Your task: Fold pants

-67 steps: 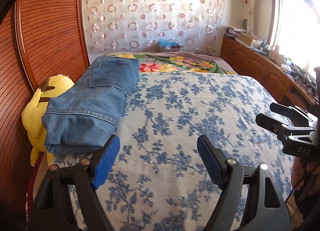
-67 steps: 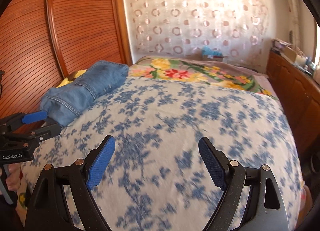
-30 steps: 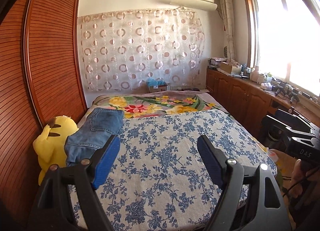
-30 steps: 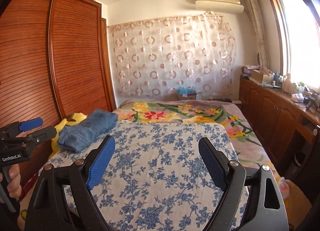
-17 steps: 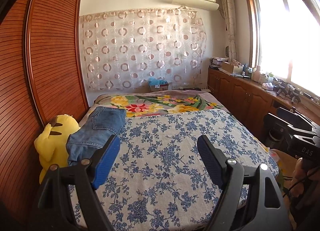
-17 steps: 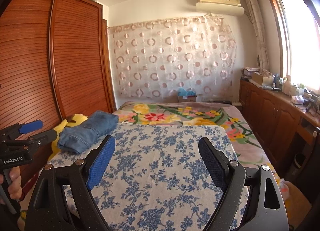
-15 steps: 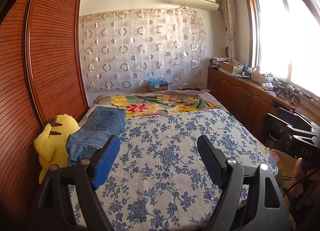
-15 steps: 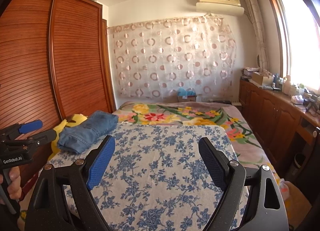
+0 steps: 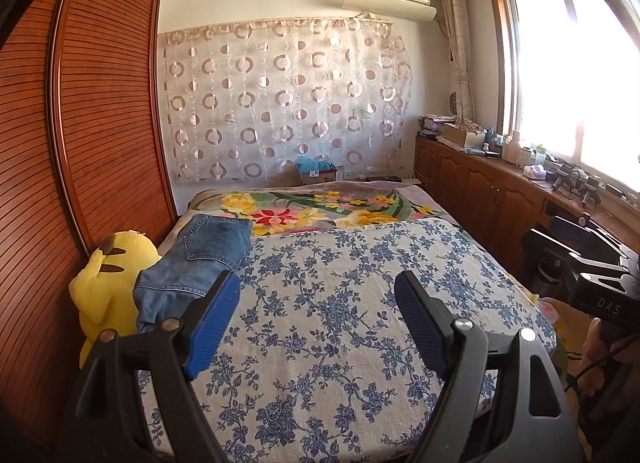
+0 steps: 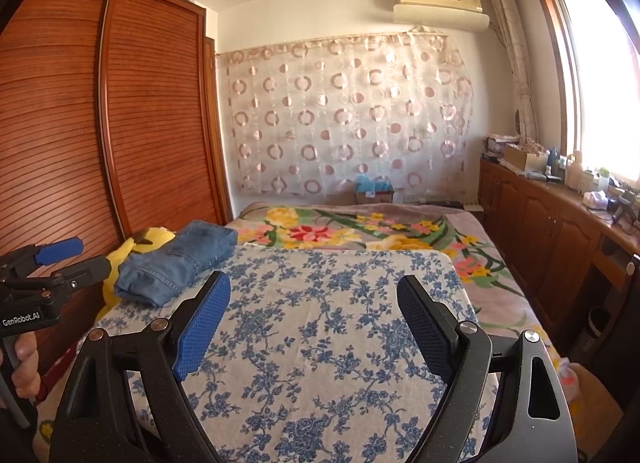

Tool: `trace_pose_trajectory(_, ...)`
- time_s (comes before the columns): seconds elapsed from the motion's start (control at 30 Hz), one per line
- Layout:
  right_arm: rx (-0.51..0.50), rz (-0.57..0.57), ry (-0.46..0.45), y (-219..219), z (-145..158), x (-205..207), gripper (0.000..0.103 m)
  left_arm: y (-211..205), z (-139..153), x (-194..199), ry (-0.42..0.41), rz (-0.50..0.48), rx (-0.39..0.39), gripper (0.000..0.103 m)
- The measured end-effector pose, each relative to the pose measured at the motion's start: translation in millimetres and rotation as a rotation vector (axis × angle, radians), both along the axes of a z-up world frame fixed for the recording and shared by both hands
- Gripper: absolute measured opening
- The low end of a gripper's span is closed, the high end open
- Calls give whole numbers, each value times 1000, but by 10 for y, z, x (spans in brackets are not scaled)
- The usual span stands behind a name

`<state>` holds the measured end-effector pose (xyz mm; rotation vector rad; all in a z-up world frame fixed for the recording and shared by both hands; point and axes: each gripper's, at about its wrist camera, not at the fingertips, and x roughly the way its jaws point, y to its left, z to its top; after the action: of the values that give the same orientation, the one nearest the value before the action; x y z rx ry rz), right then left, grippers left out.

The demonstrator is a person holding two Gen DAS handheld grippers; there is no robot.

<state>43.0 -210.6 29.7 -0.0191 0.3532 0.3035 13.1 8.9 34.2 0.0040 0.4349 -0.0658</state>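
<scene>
Across the bed [image 9: 340, 295], a blue-flowered cover spreads wide with a floral blanket [image 9: 320, 211] beyond. At its left edge the folded pants [image 9: 192, 263] (blue denim) lie against a yellow plush toy [image 9: 104, 283]. Well back from them, the left gripper [image 9: 316, 319] and right gripper [image 10: 312, 323] both hang released, jaws spread, holding nothing.

pants [image 9: 200, 259]: denim cloth | wardrobe [image 9: 108, 135]: slatted glossy wood | bedspread [image 9: 340, 303]: matt cloth
</scene>
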Motion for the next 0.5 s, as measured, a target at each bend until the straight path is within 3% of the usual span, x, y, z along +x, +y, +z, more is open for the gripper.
trace_pose_trajectory(0.5,3,1,0,1,-2,-10,87,-28,0,-9,-1,0,2,80)
